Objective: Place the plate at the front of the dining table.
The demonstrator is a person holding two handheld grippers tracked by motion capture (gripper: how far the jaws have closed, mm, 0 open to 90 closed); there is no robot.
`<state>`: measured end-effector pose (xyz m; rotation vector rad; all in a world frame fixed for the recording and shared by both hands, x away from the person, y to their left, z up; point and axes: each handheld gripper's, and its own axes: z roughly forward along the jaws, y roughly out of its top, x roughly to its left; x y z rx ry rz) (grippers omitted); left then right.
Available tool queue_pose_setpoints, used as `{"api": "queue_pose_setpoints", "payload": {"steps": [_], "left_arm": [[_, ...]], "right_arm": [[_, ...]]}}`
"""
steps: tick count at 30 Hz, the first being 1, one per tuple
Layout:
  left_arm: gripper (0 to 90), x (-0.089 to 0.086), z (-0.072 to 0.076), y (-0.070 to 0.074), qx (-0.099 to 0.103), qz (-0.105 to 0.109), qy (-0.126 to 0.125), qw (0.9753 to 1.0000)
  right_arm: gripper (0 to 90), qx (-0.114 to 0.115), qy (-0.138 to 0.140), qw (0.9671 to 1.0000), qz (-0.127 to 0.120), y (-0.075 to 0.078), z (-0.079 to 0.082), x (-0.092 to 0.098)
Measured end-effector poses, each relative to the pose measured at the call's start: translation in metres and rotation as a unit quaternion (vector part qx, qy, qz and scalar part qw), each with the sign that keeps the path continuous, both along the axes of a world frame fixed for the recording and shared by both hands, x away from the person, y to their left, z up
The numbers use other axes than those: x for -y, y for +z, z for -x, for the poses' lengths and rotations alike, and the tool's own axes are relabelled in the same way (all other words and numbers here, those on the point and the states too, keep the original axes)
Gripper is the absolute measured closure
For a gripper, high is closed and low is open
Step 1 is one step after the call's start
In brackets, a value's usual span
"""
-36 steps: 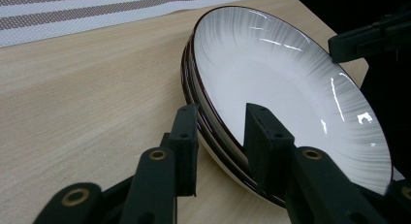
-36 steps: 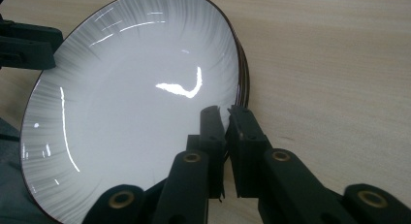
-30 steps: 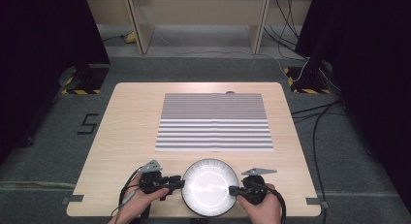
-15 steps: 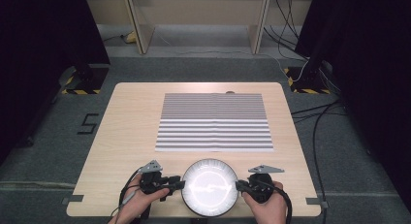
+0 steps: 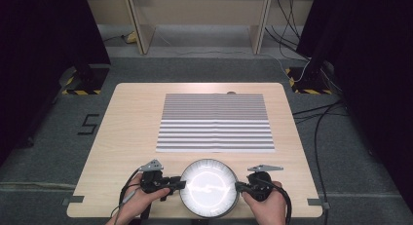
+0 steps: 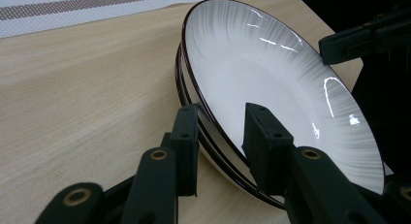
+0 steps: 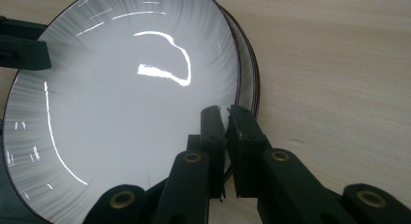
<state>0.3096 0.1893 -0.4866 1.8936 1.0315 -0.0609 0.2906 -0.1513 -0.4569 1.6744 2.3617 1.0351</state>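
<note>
— High view, what's on the worktop point(image 5: 131, 122)?
— White plates point(image 5: 209, 187), stacked at the near edge, with a striped mat point(image 5: 215, 122) beyond them.
— And the left gripper point(image 6: 220, 136)?
— At the stack's left rim, fingers point(image 6: 186, 136) parted, straddling the top plate's edge with gaps either side.
— The right gripper point(image 7: 226, 132)?
— At the right rim, fingers point(image 7: 212, 132) nearly together, pinching the top plate's dark-edged rim.

glossy white plate point(image 6: 271, 73), matt wood table point(image 5: 131, 132), woven mat point(image 5: 215, 122)
</note>
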Motion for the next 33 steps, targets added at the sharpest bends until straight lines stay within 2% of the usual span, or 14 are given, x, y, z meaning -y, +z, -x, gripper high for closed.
{"api": "queue_pose_setpoints", "payload": {"steps": [6, 10, 13, 21, 23, 24, 25, 28, 33], "left_arm": [[66.3, 0.0, -0.001, 0.002, -0.007, -0.005, 0.0, 1.0], [66.1, 0.0, -0.001, 0.003, -0.011, -0.009, -0.001, 0.9999], [66.2, 0.001, -0.001, 0.003, -0.011, -0.009, 0.0, 0.9999], [64.1, -0.001, 0.001, 0.005, -0.017, -0.009, 0.01, 0.9998], [63.7, -0.004, -0.001, 0.007, -0.015, -0.01, 0.011, 0.9998], [64.4, -0.006, -0.002, 0.008, -0.016, -0.006, 0.01, 0.9998], [65.6, -0.007, -0.002, 0.009, -0.016, -0.004, 0.009, 0.9998], [66.8, -0.01, -0.003, 0.009, -0.023, 0.004, 0.01, 0.9997], [65.8, -0.01, -0.003, 0.01, -0.027, -0.004, 0.005, 0.9996]], "right_arm": [[82.4, -0.021, -0.009, 0.9996, -0.019, -0.004, -0.004, 0.0], [81.7, -0.03, -0.006, 0.9992, -0.025, -0.003, -0.004, 0.002], [79.6, -0.045, 0.006, 0.9986, -0.029, -0.002, -0.003, 0.004], [78.4, -0.051, -0.013, 0.9976, -0.044, -0.005, -0.002, 0.001], [77.2, -0.063, -0.01, 0.9965, -0.054, -0.009, -0.003, -0.002], [76.5, -0.071, -0.001, 0.9958, -0.059, -0.013, -0.002, -0.005], [74.0, -0.068, 0.012, 0.9962, -0.053, -0.016, -0.002, -0.009], [71.3, -0.083, 0.014, 0.9944, -0.065, -0.022, -0.002, -0.014], [71.3, -0.078, 0.01, 0.9946, -0.068, -0.023, 0.0, -0.014]]}}
